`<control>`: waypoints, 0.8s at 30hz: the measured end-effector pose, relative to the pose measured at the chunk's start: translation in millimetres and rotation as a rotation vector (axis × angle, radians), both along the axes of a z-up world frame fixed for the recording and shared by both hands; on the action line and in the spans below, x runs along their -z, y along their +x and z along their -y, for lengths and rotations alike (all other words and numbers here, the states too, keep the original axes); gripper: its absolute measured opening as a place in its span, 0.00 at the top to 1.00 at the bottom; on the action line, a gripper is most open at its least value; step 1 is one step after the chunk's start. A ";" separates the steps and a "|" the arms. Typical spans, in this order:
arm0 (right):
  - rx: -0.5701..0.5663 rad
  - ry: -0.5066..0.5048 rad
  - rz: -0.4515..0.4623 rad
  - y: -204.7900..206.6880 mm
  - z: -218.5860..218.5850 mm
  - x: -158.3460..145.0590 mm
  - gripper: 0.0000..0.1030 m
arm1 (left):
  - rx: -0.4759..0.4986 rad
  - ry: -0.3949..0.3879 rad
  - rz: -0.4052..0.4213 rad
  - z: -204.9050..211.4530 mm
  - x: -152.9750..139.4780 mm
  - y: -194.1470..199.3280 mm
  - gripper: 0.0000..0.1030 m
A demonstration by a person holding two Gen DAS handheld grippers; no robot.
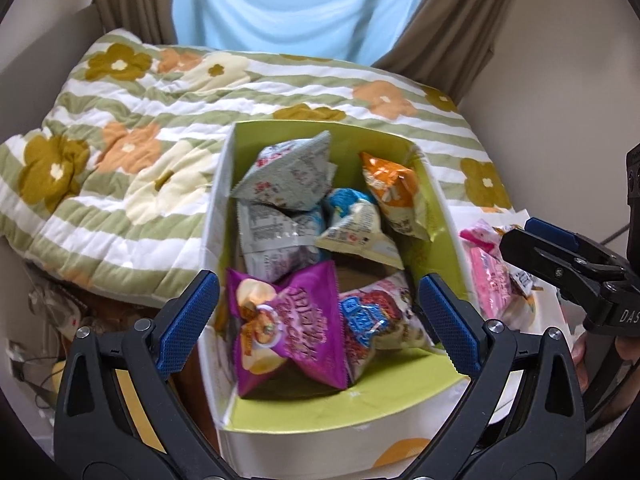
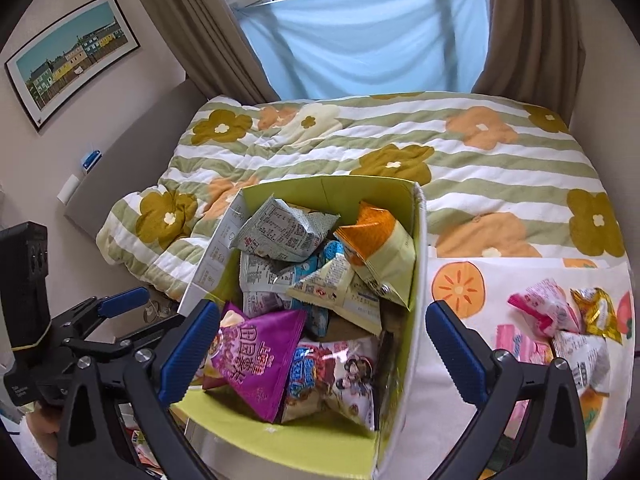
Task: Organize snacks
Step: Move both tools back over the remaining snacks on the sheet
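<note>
1. Already the green-lined box [image 1: 436,216] holds most of the snacks: a purple packet [image 1: 292,320] and a red-and-blue packet [image 1: 380,312] lie at the near end, with grey packets [image 1: 288,172], a blue-and-cream one [image 1: 356,220] and an orange packet [image 1: 396,192] piled toward the far end.
2. The box stands at the foot of a bed covered by a flowered quilt [image 1: 120,152], just beside a white cloth printed with fruit [image 2: 460,288] that covers the surface.
3. The left gripper [image 1: 318,320] hovers over the near end of the box, its jaws spread wide and holding nothing.
4. The right gripper [image 2: 320,340] also hangs above the box, jaws wide apart and empty; the right wall of the box sits between its fingers.
5. Several snacks are left outside: a pink packet [image 2: 544,308], a gold one [image 2: 596,312] and a pale grey one [image 2: 588,360] lie on the printed cloth to the right of the box, close together.
6. Judging by this, the task is well past halfway; the loose packets on the cloth remain to be picked up and dropped in.
</note>
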State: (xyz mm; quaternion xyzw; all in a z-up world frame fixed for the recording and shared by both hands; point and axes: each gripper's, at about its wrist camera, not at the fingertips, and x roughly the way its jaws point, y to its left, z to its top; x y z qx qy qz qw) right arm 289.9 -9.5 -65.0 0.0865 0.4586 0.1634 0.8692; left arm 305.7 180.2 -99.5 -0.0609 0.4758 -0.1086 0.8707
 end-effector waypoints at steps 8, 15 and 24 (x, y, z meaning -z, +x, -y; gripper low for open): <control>0.093 -0.052 0.069 -51.0 69.2 -20.2 0.00 | 0.086 0.006 0.045 71.8 -17.9 -37.6 0.04; 0.136 -0.078 0.052 -87.1 161.9 -18.4 0.00 | 0.138 -0.017 0.037 163.1 -15.0 -77.2 0.04; 0.118 -0.059 -0.023 -112.6 263.7 17.0 0.00 | 0.183 0.000 -0.027 269.9 26.6 -109.0 0.04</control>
